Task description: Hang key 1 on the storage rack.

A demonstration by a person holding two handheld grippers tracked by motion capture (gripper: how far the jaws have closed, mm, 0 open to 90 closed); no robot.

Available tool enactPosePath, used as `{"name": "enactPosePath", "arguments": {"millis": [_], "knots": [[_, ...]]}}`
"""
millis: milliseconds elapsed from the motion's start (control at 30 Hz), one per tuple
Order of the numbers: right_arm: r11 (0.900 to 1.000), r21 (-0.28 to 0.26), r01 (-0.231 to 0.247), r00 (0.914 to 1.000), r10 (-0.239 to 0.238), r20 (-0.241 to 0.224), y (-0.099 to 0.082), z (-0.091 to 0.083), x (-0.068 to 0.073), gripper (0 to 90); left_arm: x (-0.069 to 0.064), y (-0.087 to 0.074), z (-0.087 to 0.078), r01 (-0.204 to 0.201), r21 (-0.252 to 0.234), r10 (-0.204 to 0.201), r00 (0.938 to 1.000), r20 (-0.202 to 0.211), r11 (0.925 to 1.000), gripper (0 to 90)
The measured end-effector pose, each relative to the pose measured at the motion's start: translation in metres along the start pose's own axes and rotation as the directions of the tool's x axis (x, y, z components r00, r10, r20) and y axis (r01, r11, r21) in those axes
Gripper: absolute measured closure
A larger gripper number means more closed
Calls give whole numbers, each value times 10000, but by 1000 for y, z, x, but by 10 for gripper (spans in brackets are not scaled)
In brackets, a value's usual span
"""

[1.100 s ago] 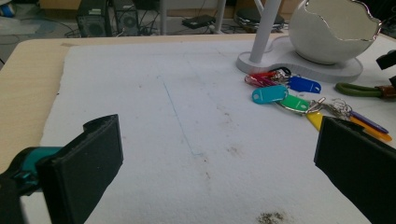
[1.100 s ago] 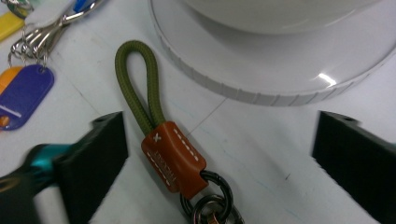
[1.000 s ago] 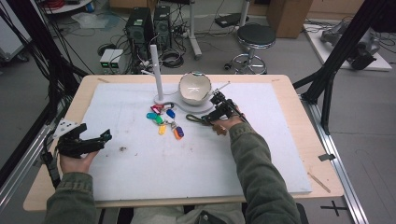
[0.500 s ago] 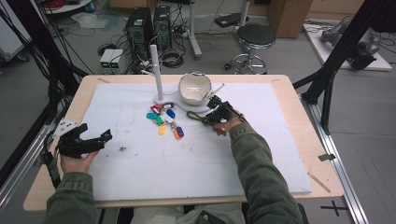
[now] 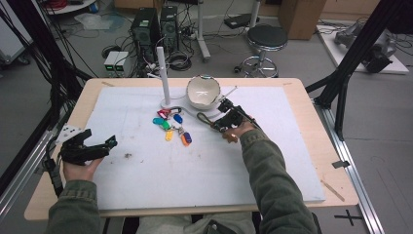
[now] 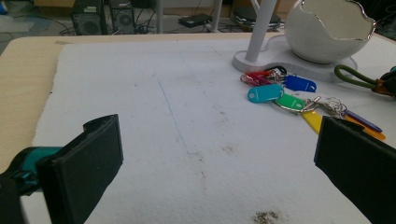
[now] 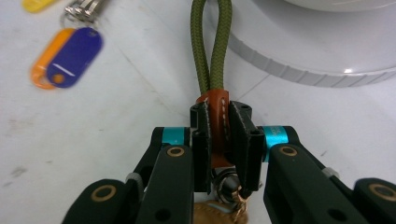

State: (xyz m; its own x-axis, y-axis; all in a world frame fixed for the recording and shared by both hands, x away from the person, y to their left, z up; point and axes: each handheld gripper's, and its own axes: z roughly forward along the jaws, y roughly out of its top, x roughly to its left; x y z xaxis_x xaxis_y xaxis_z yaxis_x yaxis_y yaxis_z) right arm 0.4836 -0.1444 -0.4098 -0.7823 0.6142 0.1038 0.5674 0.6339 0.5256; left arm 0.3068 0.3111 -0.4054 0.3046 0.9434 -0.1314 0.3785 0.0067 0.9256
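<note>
I'm clamping my right claw (image 7: 218, 140) on the olive cord loop's (image 7: 212, 42) brown leather tab near the bench's (image 5: 311, 117) far edge; left claw (image 6: 219, 163) is gaping wide.

On the mat (image 5: 204, 161), a stand (image 5: 168, 100) sits near the far edge, its post (image 5: 162, 73) rising at the left end and a bowl (image 5: 203, 91) resting on its right end. Just in front of the stand lies a bunch of tags (image 5: 171, 126). To the right of the tags, in front of the bowl, a cord loop (image 5: 203, 118) lies on the mat, its near end between the jaws of the right gripper (image 5: 220, 125). The left gripper (image 5: 104, 145) sits well apart from the stand, at the mat's near left.
</note>
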Motion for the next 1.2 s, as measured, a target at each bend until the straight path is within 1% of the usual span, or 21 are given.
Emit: {"name": "enactPosePath", "arguments": {"millis": [67,100,133,200,233,267,333,433,467,567,600,633,667,700,733,867,933,967,1067,1133,1200], "knots": [[10000,-66,16,10000,-16,20,0,-2,0,793,0,0,0,5,0,-5,10000,-5,10000,17],[9999,-93,-109,9995,107,-302,0,-6,0,792,0,0,0,5,10,-5,10000,-4,10000,17],[9999,-142,-87,9997,84,-210,0,-8,1,791,0,0,0,4,-6,-4,10000,-12,10000,17],[9998,-134,-156,9995,152,-259,0,-11,1,791,0,0,-1,-28,-68,28,10000,-32,10000,17],[9997,-143,-212,9991,206,-359,0,-14,1,791,-1,0,-1,-25,-123,25,10000,-29,9999,17],[9994,-240,-233,9986,221,-483,0,-21,1,791,-1,0,-1,-8,-144,8,10000,-26,9999,17],[9994,-275,-229,9986,215,-493,0,-23,1,791,0,0,-1,7,-141,-7,10000,-27,9999,17],[9988,-401,-287,9980,264,-566,0,-33,1,791,0,0,-1,18,-125,-18,10000,-13,9999,17],[9983,-478,-328,9977,298,-612,0,-41,0,791,-1,0,-1,24,-127,-24,10000,-4,9999,17],[9983,-483,-331,9977,302,-602,1,-49,1,790,-1,0,-1,27,-146,-27,10000,-3,9999,17],[9983,-483,-331,9977,302,-602,1,-49,1,790,-1,1,-1,32,-139,-32,10000,3,9999,17],[9985,-483,-251,9983,225,-545,4,-55,3,790,-1,1,-2,26,-144,-26,10000,-7,9999,17],[9985,-483,-251,9983,225,-545,4,-55,3,790,-1,1,-2,28,-191,-29,10000,-43,9998,17],[9976,-630,-293,9976,252,-648,5,-58,4,790,0,1,-2,43,-230,-44,10000,-37,9997,17],[9973,-651,-326,9970,279,-719,7,-63,5,790,0,1,-2,47,-217,-48,10000,-32,9998,17],[9982,-545,-263,9978,228,-625,13,-69,7,790,1,1,-2,62,-261,-62,10000,-23,9996,17],[9978,-590,-290,9976,252,-640,15,-71,7,790,1,1,-2,60,-276,-61,10000,-42,9996,17],[9969,-711,-337,9974,290,-657,19,-74,8,790,1,1,-2,81,-289,-82,10000,-35,9995,17],[9967,-741,-331,9972,280,-689,23,-77,8,790,1,1,-3,91,-291,-92,10000,-38,9995,17],[9970,-739,-243,9978,197,-626,31,-83,12,790,1,1,-3,102,-295,-104,9999,-38,9995,17],[9971,-732,-204,9977,156,-656,33,-84,13,790,1,1,-3,104,-305,-105,9999,-45,9995,17]]}}
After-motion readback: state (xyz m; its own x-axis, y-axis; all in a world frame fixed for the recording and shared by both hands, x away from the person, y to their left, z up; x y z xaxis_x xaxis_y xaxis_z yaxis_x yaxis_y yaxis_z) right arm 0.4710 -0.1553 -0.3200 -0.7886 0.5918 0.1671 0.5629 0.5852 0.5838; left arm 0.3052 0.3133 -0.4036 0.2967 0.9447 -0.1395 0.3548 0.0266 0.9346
